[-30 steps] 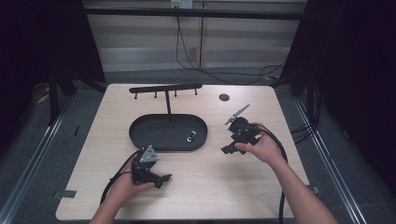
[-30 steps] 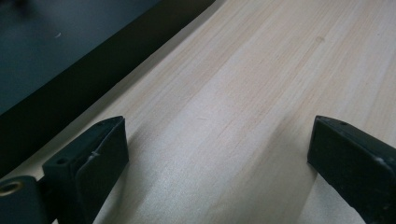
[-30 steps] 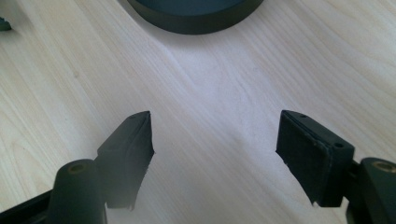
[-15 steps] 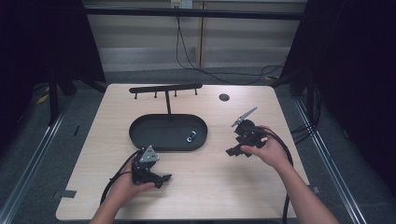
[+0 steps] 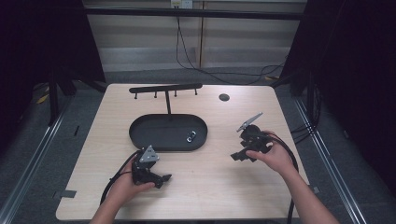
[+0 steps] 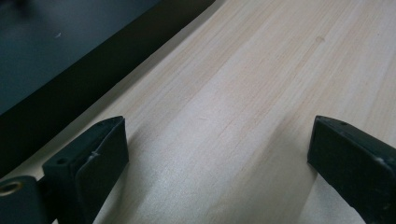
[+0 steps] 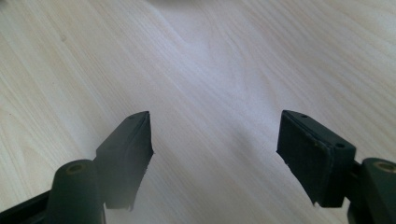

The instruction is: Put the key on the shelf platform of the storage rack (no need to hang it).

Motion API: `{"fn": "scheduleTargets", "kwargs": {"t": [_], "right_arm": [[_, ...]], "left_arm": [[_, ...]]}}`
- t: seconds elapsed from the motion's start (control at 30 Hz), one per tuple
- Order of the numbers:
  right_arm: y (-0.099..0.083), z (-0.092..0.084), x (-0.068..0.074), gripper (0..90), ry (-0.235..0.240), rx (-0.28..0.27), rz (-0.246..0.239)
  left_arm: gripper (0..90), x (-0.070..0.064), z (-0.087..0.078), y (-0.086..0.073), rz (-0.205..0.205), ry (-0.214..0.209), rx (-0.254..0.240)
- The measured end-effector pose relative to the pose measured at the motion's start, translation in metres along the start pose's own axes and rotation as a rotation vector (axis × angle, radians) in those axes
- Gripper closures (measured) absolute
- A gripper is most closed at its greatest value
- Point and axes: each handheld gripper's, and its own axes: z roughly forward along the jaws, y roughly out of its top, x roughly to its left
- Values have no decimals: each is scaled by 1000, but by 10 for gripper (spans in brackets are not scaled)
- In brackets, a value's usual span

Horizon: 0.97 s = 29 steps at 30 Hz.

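One table carries a black oval tray near its middle, a T-shaped rack by the far edge and a small metal piece in the tray's right end. The left gripper sits near the front edge, just before the tray, the right gripper near the right edge; both have jaws spread wide and empty.

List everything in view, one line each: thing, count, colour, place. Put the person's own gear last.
Table: one, light wood, centre.
Oval tray: one, black, middle of table.
Small metal piece: one, silvery, inside tray, right part.
T-shaped rack with pegs: one, black, behind tray.
Round disc: one, dark, far right part of table.
Left gripper: one, black, open, near tray's front.
Right gripper: one, black, open, right of tray.
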Motion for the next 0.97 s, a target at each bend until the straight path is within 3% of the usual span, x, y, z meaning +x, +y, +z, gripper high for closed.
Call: {"fn": "scheduleTargets", "kwargs": {"t": [0.53, 0.6, 0.97], "right_arm": [[-27, -1, 0, 256, -12, 11, 5], [-29, -3, 1, 256, -29, 25, -5], [-38, 0, 5, 256, -17, 68, -27]], "left_arm": [[48, 0, 0, 0, 1, 0, 1], [48, 0, 0, 0, 1, 0, 1], [48, 0, 0, 0, 0, 0, 0]]}}
